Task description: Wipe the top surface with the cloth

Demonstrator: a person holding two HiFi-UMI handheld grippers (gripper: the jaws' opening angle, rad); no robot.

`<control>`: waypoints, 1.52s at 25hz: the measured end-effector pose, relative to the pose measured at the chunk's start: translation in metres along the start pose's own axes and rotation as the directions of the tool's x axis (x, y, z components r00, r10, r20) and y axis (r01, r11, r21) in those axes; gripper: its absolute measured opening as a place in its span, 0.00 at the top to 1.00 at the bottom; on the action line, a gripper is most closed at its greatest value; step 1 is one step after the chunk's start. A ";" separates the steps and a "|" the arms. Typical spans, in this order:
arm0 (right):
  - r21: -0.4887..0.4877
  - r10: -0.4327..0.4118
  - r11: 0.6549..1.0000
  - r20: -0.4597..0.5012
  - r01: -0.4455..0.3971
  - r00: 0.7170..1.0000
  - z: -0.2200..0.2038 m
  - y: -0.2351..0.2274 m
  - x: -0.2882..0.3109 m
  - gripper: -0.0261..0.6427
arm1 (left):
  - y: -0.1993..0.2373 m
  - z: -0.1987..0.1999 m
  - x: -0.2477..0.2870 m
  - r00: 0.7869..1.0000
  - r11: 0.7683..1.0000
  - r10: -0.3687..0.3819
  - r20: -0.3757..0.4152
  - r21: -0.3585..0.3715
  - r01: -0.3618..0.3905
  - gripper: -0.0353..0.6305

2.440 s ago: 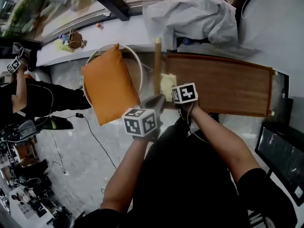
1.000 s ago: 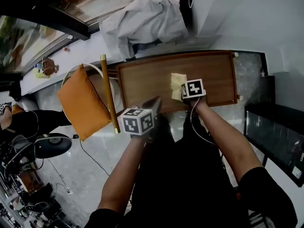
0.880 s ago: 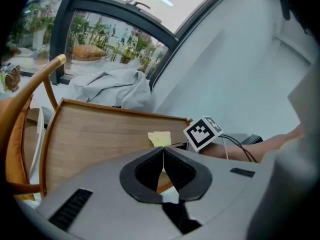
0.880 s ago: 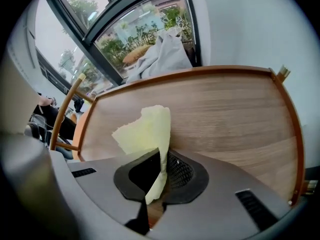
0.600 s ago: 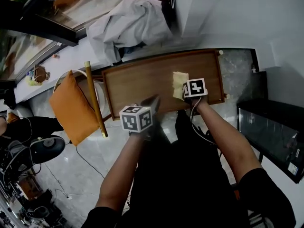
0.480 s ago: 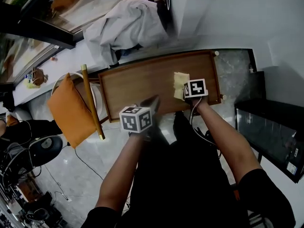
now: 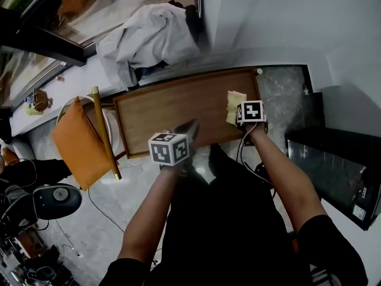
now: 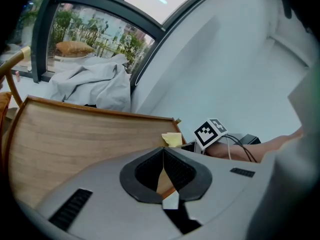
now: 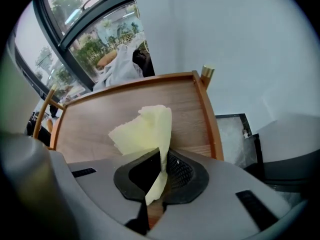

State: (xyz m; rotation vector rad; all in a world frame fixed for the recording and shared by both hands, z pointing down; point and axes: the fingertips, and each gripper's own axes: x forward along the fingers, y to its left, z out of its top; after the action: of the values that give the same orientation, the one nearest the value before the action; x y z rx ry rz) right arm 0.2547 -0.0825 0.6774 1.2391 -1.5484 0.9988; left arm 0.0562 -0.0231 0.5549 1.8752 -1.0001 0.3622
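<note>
A brown wooden table top (image 7: 178, 109) with a raised rim lies below me. My right gripper (image 7: 243, 115) is shut on a pale yellow cloth (image 7: 234, 106), which rests on the top near its right end. In the right gripper view the cloth (image 9: 146, 131) stands pinched between the jaws over the wooden top (image 9: 100, 119). My left gripper (image 7: 186, 131) hangs over the table's near edge, shut with nothing in it. The left gripper view shows the wooden top (image 8: 70, 139), the cloth (image 8: 172, 139) and the right gripper's marker cube (image 8: 210, 132).
A grey-white garment (image 7: 146, 37) is heaped behind the table. Left of the table stands a chair (image 7: 102, 130) with an orange cushion (image 7: 74, 142). A dark cabinet (image 7: 336, 165) sits on the right, a white wall (image 7: 280, 22) behind. Cables and gear lie on the floor at the left.
The right gripper and cloth have slid rightward along the wooden top, from its left end to near its right end. My view has shifted with it. The left gripper stays by the near edge.
</note>
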 end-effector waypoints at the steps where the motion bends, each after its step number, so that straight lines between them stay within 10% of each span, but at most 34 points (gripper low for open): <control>1: 0.002 -0.020 1.000 0.000 0.020 1.000 0.000 -0.007 -0.001 0.91 | 0.000 0.000 0.000 1.000 1.000 0.000 0.002 -0.001 0.000 0.93; 14: 0.114 -0.225 0.970 0.086 0.215 0.971 0.017 -0.026 -0.032 0.91 | 0.025 0.006 -0.034 1.000 1.000 0.008 0.028 -0.013 -0.007 0.93; 23: -0.010 0.150 0.989 0.158 -0.151 0.976 0.046 0.194 -0.045 0.91 | 0.088 0.033 -0.120 0.992 0.998 0.067 0.108 -0.025 -0.064 0.93; 38: -0.251 0.572 0.788 -0.038 -0.562 0.819 -0.029 0.486 -0.023 0.91 | 0.186 0.015 -0.255 0.963 0.976 0.207 0.170 -0.099 -0.192 0.93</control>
State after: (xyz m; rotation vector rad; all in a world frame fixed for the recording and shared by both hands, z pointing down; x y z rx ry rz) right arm -0.2162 0.0366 0.6347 0.6139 -2.0726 1.1020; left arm -0.2473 0.0474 0.5037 1.7605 -1.3127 0.2682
